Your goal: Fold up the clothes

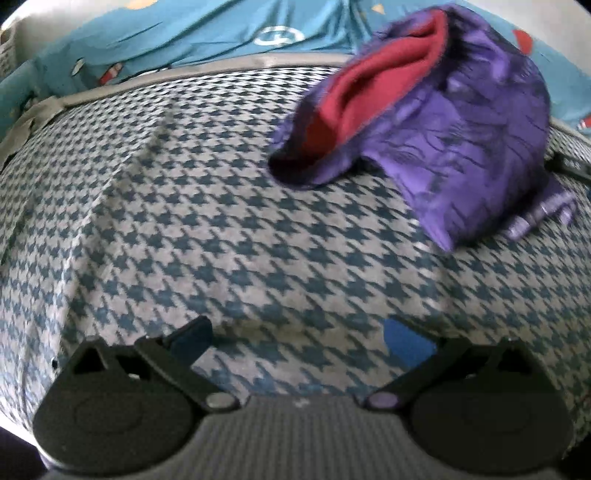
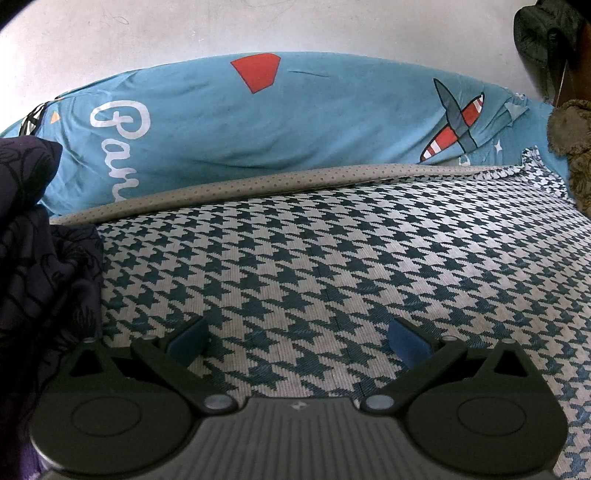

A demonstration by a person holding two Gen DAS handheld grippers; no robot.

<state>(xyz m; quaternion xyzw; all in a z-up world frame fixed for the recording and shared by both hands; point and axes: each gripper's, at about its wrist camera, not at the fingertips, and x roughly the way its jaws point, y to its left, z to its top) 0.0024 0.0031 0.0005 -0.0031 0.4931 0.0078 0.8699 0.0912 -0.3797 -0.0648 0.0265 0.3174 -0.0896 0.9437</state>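
A purple patterned garment (image 1: 469, 147) with a red lining (image 1: 373, 85) lies bunched on the houndstooth mat (image 1: 221, 221) at the upper right of the left wrist view. My left gripper (image 1: 299, 339) is open, low over the mat, well short of the garment, with nothing between its blue pads (image 1: 406, 343). In the right wrist view the same purple garment (image 2: 37, 240) fills the left edge, dark in shadow. My right gripper (image 2: 297, 338) is open over bare mat (image 2: 332, 258), to the right of the garment, and holds nothing.
A blue printed bedsheet (image 2: 258, 122) with red shapes and white lettering lies behind the mat's grey dotted edge (image 2: 240, 181). A white wall (image 2: 258, 26) rises behind it. An olive fuzzy fabric (image 2: 572, 147) sits at the far right. Dark cloth (image 2: 543, 37) hangs at the upper right.
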